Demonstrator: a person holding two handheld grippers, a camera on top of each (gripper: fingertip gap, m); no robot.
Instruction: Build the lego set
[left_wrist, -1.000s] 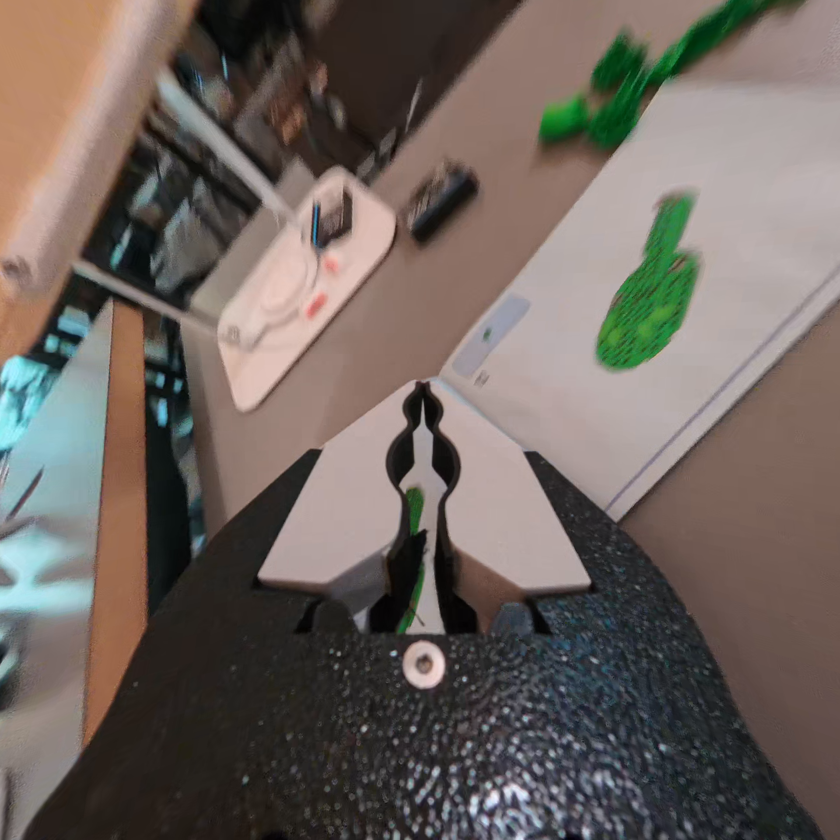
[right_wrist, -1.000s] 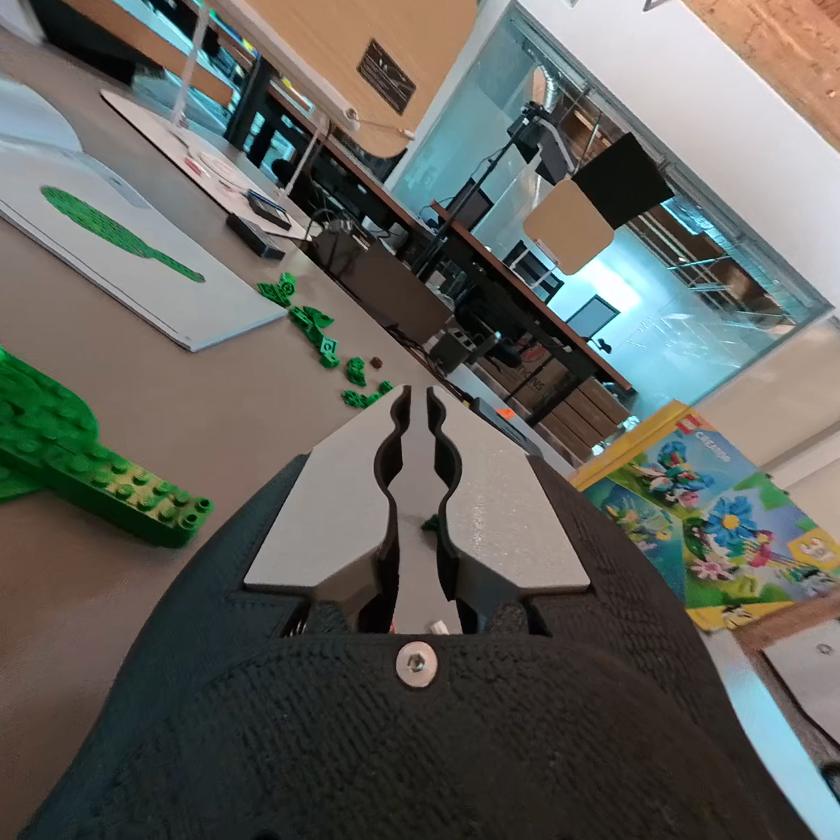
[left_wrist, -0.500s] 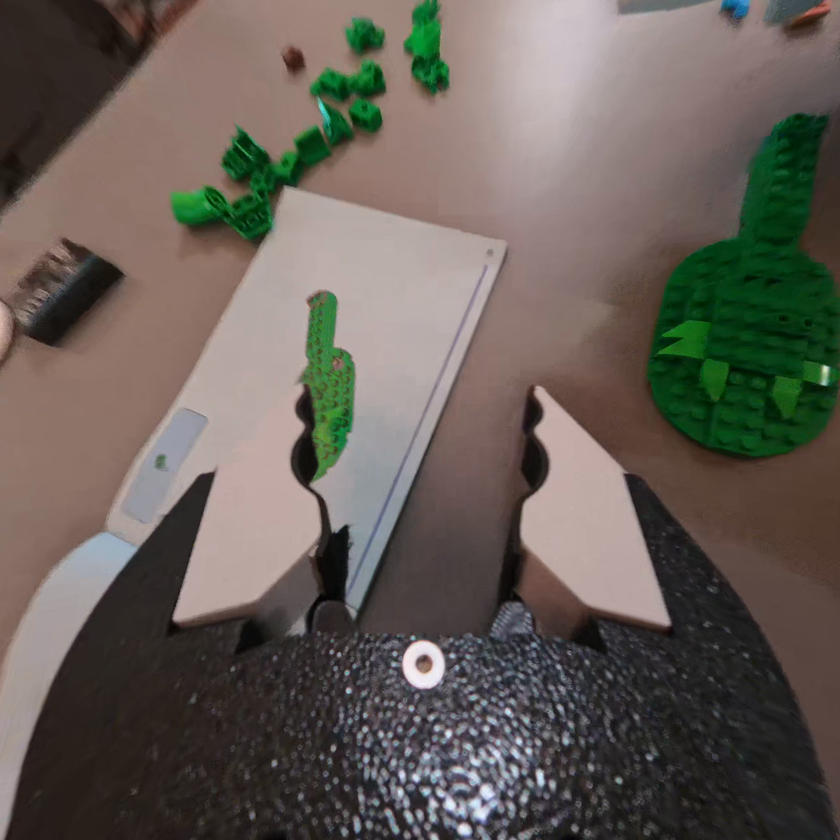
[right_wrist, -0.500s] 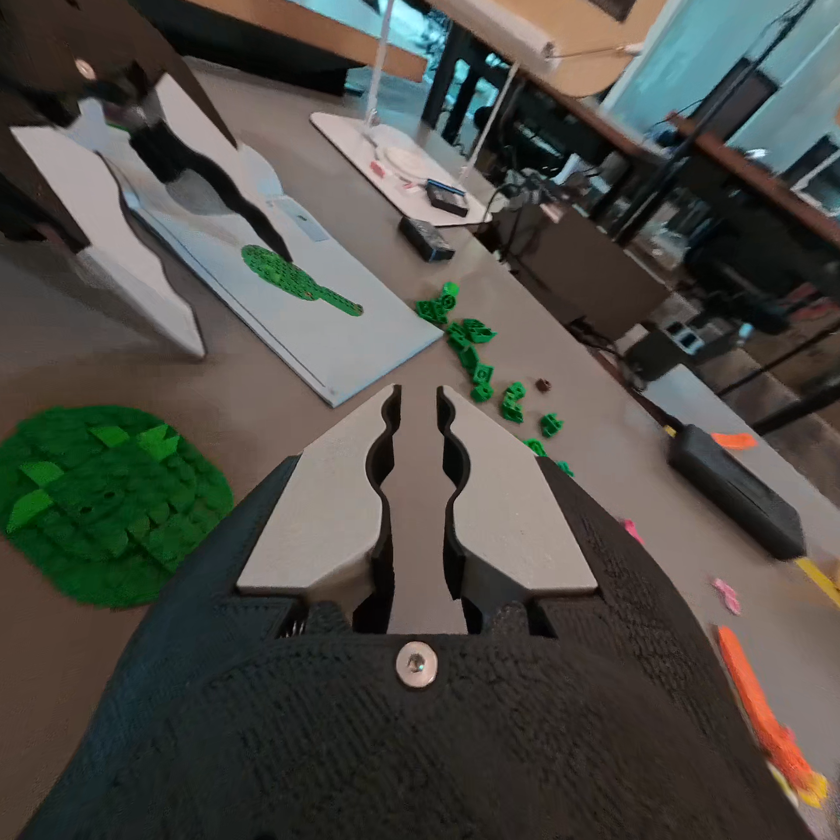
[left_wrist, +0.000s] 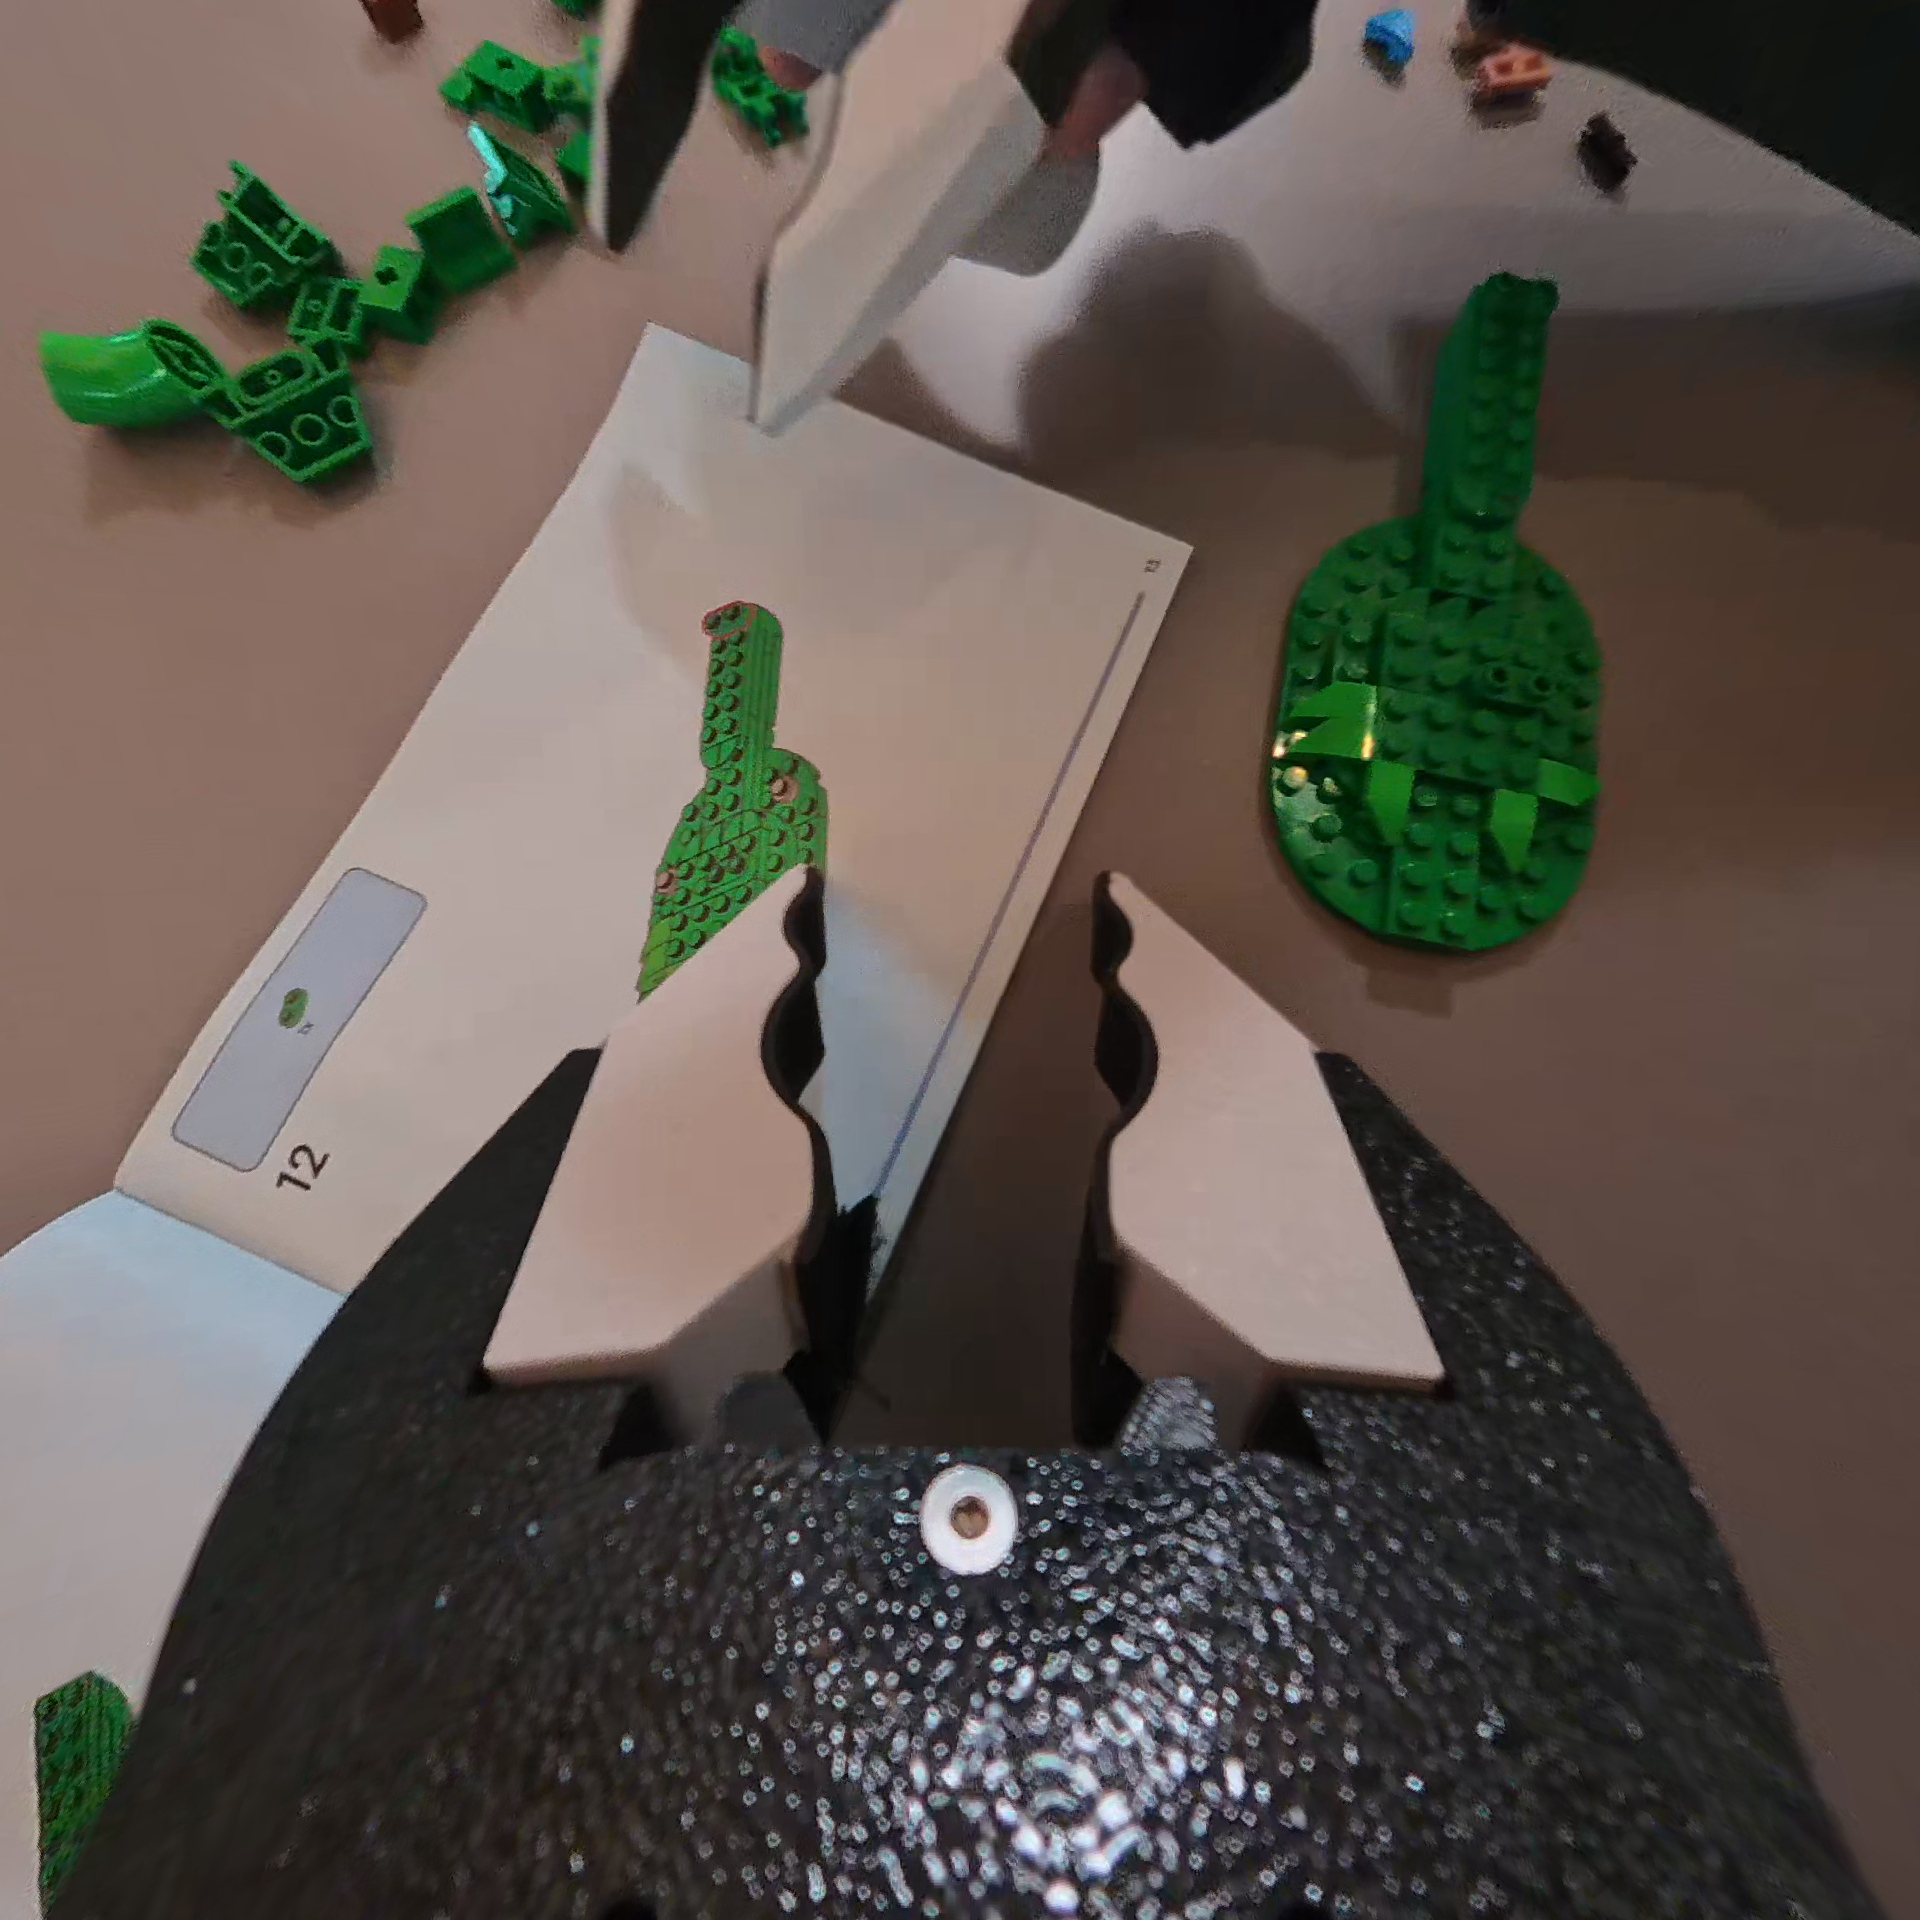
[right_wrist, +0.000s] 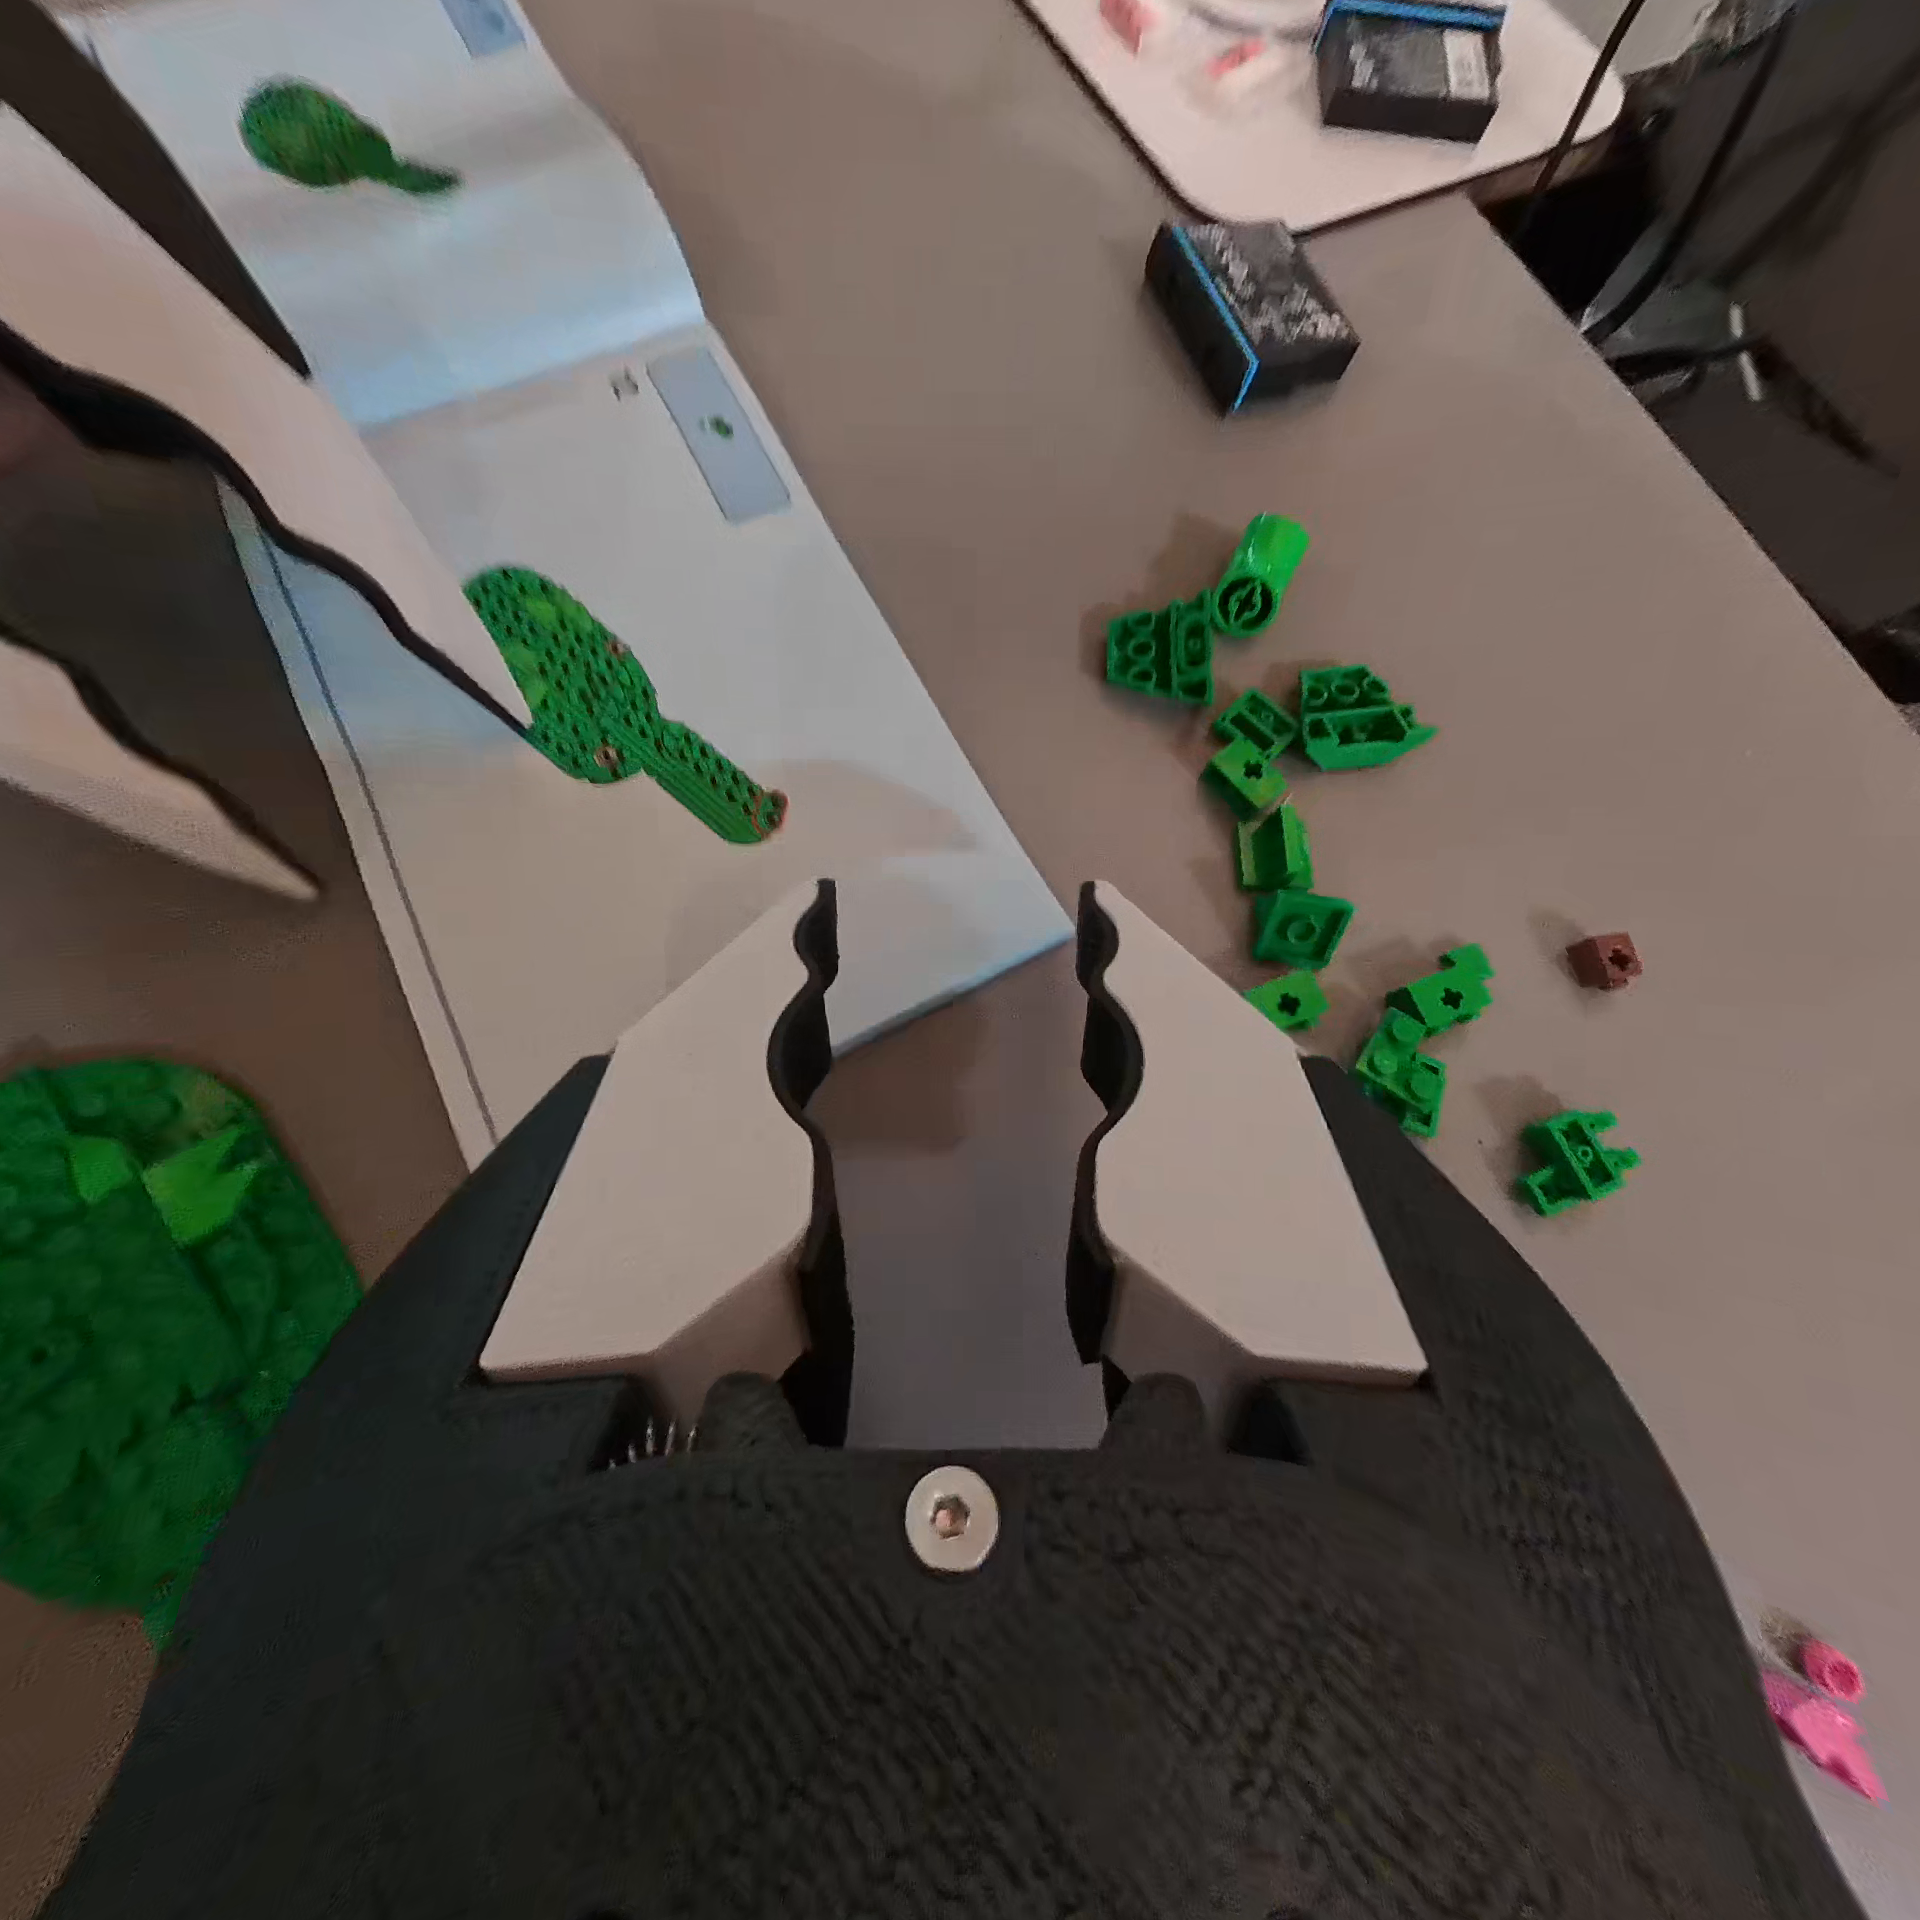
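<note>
The flat green leaf-shaped lego build (left_wrist: 1439, 727) lies on the brown table, to the right of the open instruction booklet (left_wrist: 831, 582). My left gripper (left_wrist: 958, 894) is open and empty, above the booklet's right edge. My right gripper (right_wrist: 954, 894) is open and empty, over the table at the booklet's corner (right_wrist: 675, 540). Loose green bricks (right_wrist: 1299, 831) lie just right of it. The build also shows in the right wrist view at the lower left (right_wrist: 125, 1299). Each gripper shows in the other's view: the right one (left_wrist: 691, 322), the left one (right_wrist: 416, 810).
A small brown brick (right_wrist: 1605, 961) lies beyond the green pile. A black box (right_wrist: 1247, 301) and a white pad (right_wrist: 1351, 166) with another black box sit farther back. Pink pieces (right_wrist: 1818, 1704) lie at the lower right. Small blue and brown pieces (left_wrist: 1496, 62) lie beyond the build.
My left gripper went from shut to open and swung down over the booklet. My right gripper tipped down toward the table, opened wider and moved next to the loose green bricks.
</note>
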